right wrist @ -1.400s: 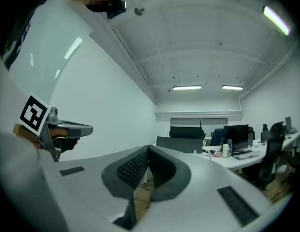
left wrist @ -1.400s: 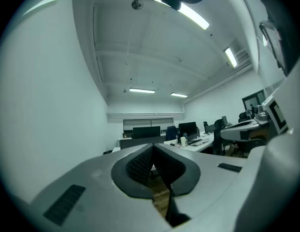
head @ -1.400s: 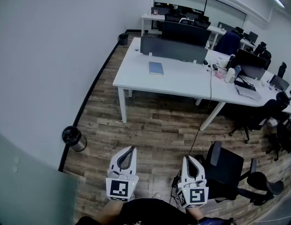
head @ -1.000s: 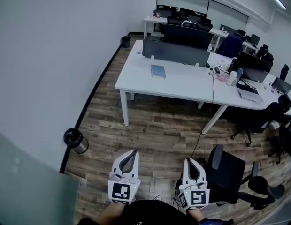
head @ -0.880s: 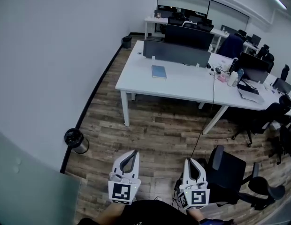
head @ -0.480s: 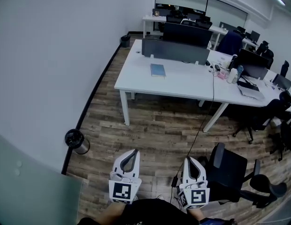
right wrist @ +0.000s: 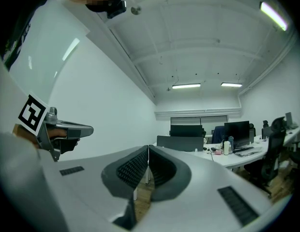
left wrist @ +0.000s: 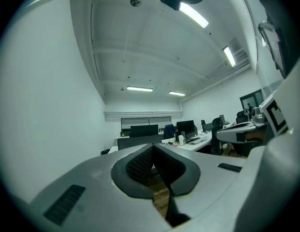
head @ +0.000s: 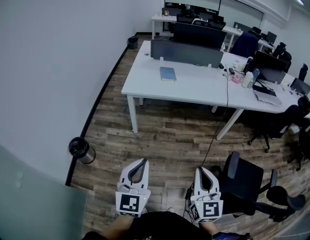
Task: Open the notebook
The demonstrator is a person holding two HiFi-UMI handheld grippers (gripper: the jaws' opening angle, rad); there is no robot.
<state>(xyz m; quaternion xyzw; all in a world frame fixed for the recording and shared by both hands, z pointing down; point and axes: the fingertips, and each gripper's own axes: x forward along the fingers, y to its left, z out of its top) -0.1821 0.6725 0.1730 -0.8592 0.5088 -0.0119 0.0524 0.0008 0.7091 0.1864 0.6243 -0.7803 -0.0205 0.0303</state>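
Office, wood floor (head: 160, 134) — blue notebook (head: 167, 73) closed on white desk (head: 145, 81) (well apart); left gripper (head: 141, 161), right gripper (head: 199, 170): fingers together, empty.

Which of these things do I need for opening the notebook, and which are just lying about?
For the job: blue notebook, the white desk under it, left gripper, right gripper (both shut, empty).
Lying about: bin by the wall, black office chair, monitors.
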